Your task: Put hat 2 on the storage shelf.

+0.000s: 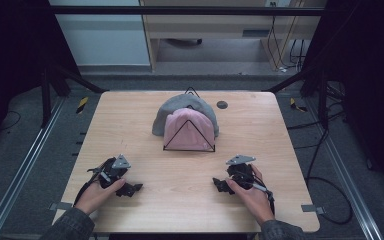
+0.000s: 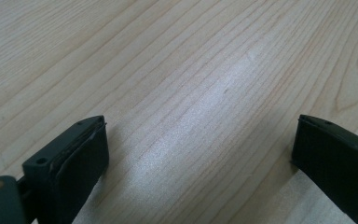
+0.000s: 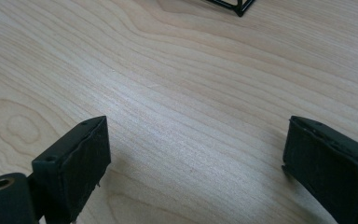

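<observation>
The high view takes in the whole wooden table (image 1: 180, 200), with two hats at its far middle: a grey hat (image 1: 175, 107) behind and a pink hat (image 1: 187, 131) in front, overlapping it, each on a black wire stand (image 1: 189, 148). Both grippers rest near the front edge, well apart from the hats. The left gripper (image 1: 130, 190) and the right gripper (image 1: 219, 185) stand with jaws wide apart, holding nothing. The right gripper view catches one stand corner (image 3: 238, 10) at its top edge. No writing is readable.
</observation>
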{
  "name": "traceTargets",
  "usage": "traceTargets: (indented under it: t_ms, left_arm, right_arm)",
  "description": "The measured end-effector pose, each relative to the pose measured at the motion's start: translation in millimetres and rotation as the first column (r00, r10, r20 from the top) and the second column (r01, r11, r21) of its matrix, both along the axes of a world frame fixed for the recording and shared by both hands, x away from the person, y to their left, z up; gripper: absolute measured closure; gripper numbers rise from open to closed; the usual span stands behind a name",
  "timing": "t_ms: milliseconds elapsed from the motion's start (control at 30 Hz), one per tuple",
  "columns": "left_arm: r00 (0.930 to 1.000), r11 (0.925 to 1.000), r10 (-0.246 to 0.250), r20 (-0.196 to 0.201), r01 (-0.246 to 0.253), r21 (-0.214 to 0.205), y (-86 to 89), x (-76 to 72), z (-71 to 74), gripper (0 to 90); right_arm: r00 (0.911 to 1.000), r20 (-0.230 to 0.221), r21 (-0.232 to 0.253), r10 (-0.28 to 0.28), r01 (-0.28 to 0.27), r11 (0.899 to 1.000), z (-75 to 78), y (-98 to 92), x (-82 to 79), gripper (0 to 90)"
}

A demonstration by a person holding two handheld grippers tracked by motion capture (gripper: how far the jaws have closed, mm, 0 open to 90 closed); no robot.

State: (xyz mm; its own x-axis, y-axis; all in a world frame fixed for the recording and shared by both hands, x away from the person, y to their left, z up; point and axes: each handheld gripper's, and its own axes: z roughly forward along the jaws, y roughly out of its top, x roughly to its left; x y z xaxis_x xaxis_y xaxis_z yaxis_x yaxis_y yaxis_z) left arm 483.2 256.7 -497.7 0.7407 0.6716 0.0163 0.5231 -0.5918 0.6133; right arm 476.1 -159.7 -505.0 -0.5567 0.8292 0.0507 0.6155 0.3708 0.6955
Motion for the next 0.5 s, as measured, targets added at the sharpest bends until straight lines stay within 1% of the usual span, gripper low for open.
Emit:
traceTargets:
  t_ms: [33, 67, 100, 133, 233, 300, 500]
  left_arm:
    - [1.0000, 1.0000, 0.002, 0.001, -0.002, 0.001, 0.0, -0.1, 0.1, 3.0]
    - [1.0000, 1.0000, 0.003, 0.000, -0.003, 0.004, 0.1, -0.3, 0.4, 3.0]
    - [1.0000, 1.0000, 0.003, 0.005, -0.003, 0.004, -0.2, -0.6, -0.2, 2.7]
    - [1.0000, 1.0000, -0.008, 0.003, 0.008, 0.005, 0.1, -0.9, -1.3, 0.2]
    - [1.0000, 1.0000, -0.002, 0.004, 0.002, -0.006, -0.3, -1.4, -2.0, 0.0]
    - [1.0000, 1.0000, 0.000, 0.007, 0.000, -0.005, -0.2, -1.5, -2.1, 0.0]
    - [0.9999, 0.9999, 0.005, 0.012, -0.005, -0.014, 0.0, -2.5, -2.9, 0.0]
  right_arm:
    - [0.9997, 0.026, -0.019, 0.006, -0.006, 1.000, -2.3, 3.6, -2.1, 5.3]
    - [0.9997, 0.026, -0.019, 0.006, -0.006, 1.000, -2.3, 3.6, -2.1, 5.3]
    - [0.9991, 0.040, -0.029, 0.011, -0.010, 1.000, -4.0, 6.0, -3.4, 4.2]
    - [0.9974, 0.071, -0.025, 0.015, -0.013, 1.000, -7.0, 9.2, -6.6, 3.6]
    - [0.9975, 0.069, -0.022, 0.013, -0.012, 1.000, -7.2, 10.2, -9.0, 3.6]
    - [0.9971, 0.074, -0.026, 0.018, -0.016, 1.000, -7.2, 10.1, -9.9, 3.7]
    - [0.9974, 0.072, -0.024, 0.007, -0.005, 1.000, -7.3, 11.4, -13.8, 3.7]
